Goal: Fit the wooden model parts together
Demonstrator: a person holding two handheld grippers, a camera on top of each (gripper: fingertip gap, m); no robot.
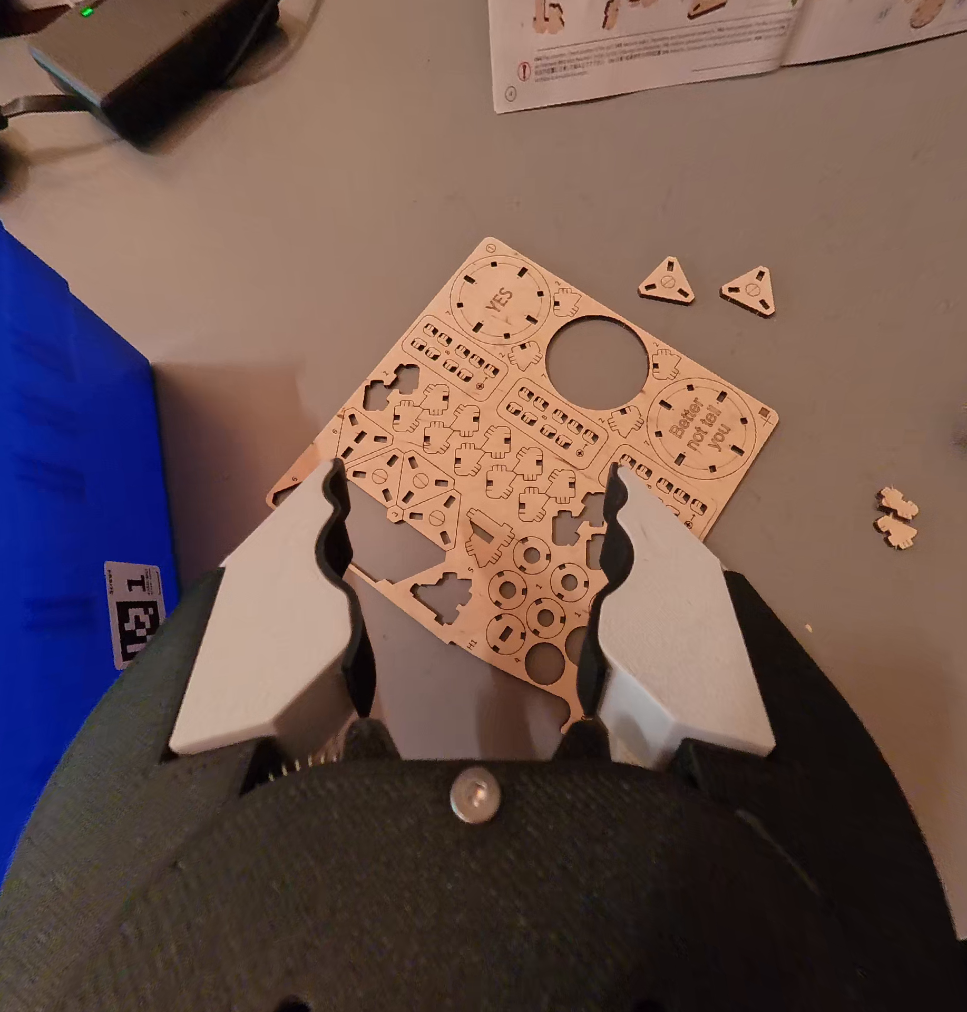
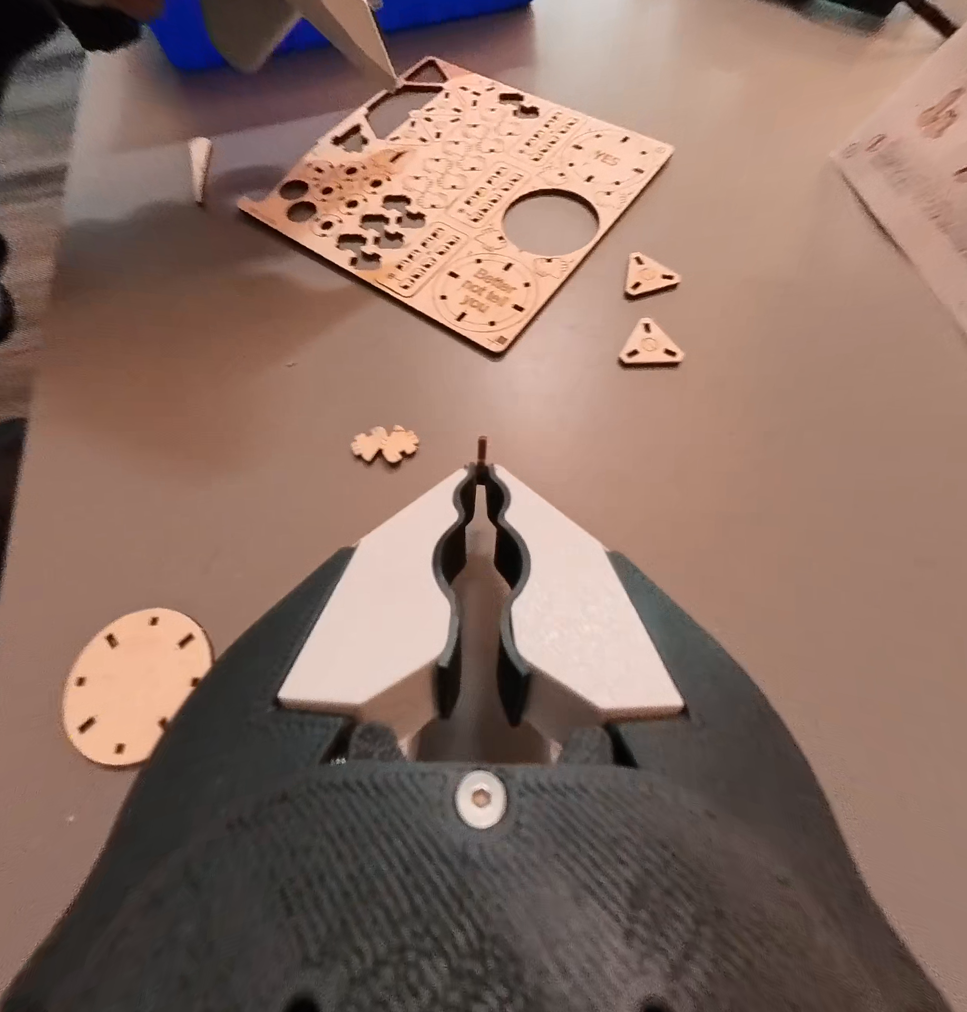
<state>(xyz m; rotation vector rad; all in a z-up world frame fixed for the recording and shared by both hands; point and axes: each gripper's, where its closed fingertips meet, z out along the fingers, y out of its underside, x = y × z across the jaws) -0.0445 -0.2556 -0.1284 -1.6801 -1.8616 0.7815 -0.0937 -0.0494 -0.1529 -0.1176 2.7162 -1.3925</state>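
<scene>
Jaws of the left gripper stand wide apart above the square laser-cut plywood sheet, clamping nothing, one white finger with a dark wavy pad over each side of the sheet's lower part. At the left edge of the left wrist view lies a blue plastic bin bearing a white sticker with a black-and-white square code; a grey box with a green light sits at the upper left. The sheet, in the middle of the frame on the grey table, carries engraved words in two round discs plus small numbers and symbols, beside a round hole where a piece is gone. Right of it lie two small wooden triangles and a pair of tiny lobed wooden pieces; a white printed instruction leaflet fills the upper right. In the right wrist view a loose round wooden disc with slots lies at the lower left, and the right gripper, centre frame, is pinched closed on a thin dark wooden piece seen edge-on, jutting past the fingertips.
</scene>
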